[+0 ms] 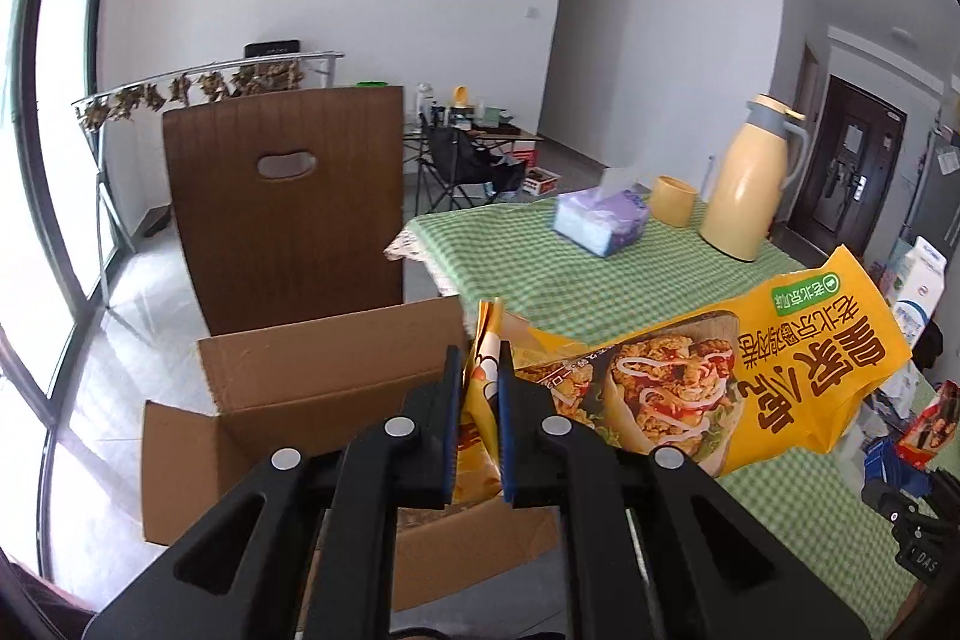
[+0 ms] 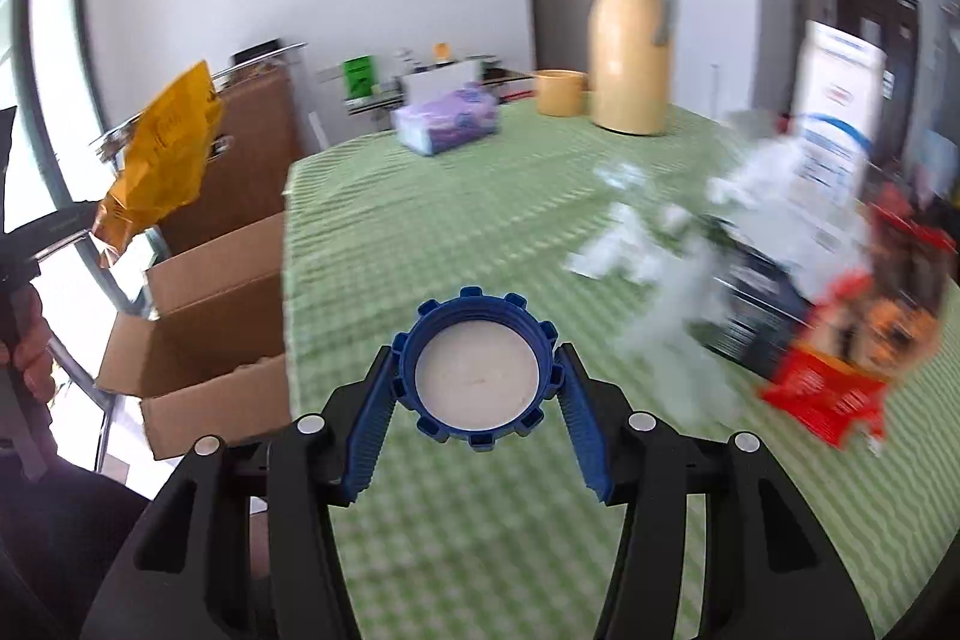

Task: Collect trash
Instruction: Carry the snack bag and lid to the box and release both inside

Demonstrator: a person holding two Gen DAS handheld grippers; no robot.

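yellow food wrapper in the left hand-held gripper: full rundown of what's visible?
The yellow food wrapper is a glossy, crinkled plastic bag, printed with a chicken wrap photo, brown Chinese characters and a small green label. It looks empty and flattened. The left hand-held gripper is shut on one creased edge; the rest juts out unsupported, above the green checked tablecloth and beside the open cardboard box. Only the blue pads touch it.

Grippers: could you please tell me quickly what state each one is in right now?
Left tool: closed on the yellow snack wrapper.
Right tool: closed on the blue cap.
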